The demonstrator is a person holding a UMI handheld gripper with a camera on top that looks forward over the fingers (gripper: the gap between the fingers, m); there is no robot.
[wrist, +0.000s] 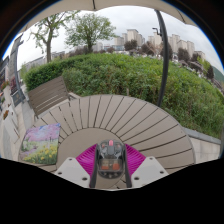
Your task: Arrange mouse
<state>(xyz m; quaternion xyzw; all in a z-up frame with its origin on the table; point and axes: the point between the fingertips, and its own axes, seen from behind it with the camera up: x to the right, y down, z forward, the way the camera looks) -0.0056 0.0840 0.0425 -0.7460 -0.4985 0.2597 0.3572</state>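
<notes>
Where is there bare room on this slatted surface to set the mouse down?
The slatted surface lies bare ahead of the gripper and off toward the grass bank. The mouse sits between the fingers. The side by the printed sheet is tighter.

The mouse [110,157] is grey with dark parts and a bit of red on it. The tool [110,172] has bright pink pads [88,158] and white fingers. The bench [130,118] is pale tan wood with dark lines between its slats. At 9 o'clock lies a mat [40,143] in purple and green. At 12 o'clock the bushes [120,72] are green, and the sky [150,20] is pale grey-white.
</notes>
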